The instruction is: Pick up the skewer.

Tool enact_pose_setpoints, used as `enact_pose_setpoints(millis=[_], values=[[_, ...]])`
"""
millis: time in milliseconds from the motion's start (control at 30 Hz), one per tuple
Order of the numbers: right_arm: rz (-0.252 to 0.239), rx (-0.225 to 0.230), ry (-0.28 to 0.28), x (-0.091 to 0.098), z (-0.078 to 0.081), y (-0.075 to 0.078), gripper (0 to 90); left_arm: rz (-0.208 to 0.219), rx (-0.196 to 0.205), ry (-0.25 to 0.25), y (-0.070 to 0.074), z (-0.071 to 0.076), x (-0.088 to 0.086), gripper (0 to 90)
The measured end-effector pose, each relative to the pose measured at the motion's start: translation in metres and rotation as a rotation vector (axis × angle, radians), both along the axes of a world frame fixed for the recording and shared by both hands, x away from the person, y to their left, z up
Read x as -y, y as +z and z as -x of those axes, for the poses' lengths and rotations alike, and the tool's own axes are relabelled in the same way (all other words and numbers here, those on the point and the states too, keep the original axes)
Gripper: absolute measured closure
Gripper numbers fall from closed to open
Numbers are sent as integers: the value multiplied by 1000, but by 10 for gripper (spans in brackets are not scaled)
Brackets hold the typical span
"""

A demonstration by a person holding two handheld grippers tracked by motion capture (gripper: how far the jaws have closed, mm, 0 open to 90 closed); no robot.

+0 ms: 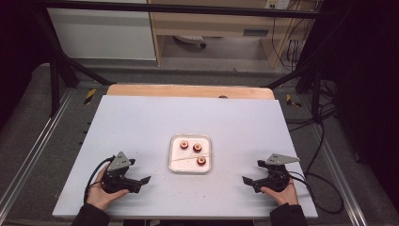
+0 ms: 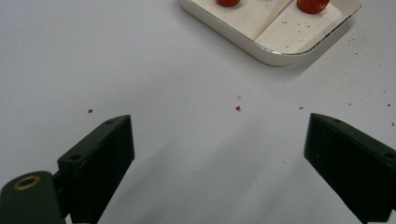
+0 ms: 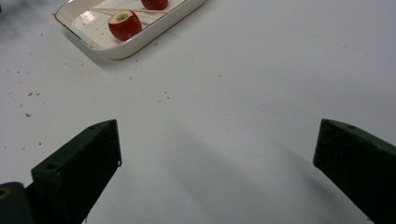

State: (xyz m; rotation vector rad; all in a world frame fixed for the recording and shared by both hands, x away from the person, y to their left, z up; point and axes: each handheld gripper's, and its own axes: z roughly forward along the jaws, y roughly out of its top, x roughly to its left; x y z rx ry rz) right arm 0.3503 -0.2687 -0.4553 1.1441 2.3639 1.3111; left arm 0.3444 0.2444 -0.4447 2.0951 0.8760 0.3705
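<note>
A white rectangular tray (image 1: pixel 175 165) lies at the middle of the white table. Three red cored fruits (image 1: pixel 197 148) and a thin wooden skewer (image 1: pixel 184 157) lie in it. My left gripper (image 1: pixel 143 181) rests low on the table to the tray's left, jaws wide open with nothing between them. My right gripper (image 1: pixel 248 181) rests to the tray's right, also open and empty. In the left gripper view the tray (image 2: pixel 275 56) is ahead of the jaws with a fruit (image 2: pixel 312 5) at its edge. In the right gripper view one fruit (image 3: pixel 124 24) and the skewer (image 3: pixel 135 10) show in the tray (image 3: pixel 126 48).
Small red crumbs (image 2: pixel 238 108) are scattered on the white table (image 1: pixel 141 122) near the tray. A wooden board edge (image 1: pixel 188 90) runs along the table's far side. Black frame bars and cables (image 1: pixel 320 141) stand at the right.
</note>
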Motion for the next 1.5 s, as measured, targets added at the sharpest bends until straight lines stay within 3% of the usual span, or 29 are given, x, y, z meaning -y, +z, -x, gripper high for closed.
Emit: enact_pose_setpoints(millis=[1000, 1500], values=[[22, -4, 3, -2, 0, -1, 14, -34, -9, -69, 19, -10, 34, 88], [27, -8, 5, -2, -1, -2, 15, -77, 5, -119, 31, -26, 72, 91]])
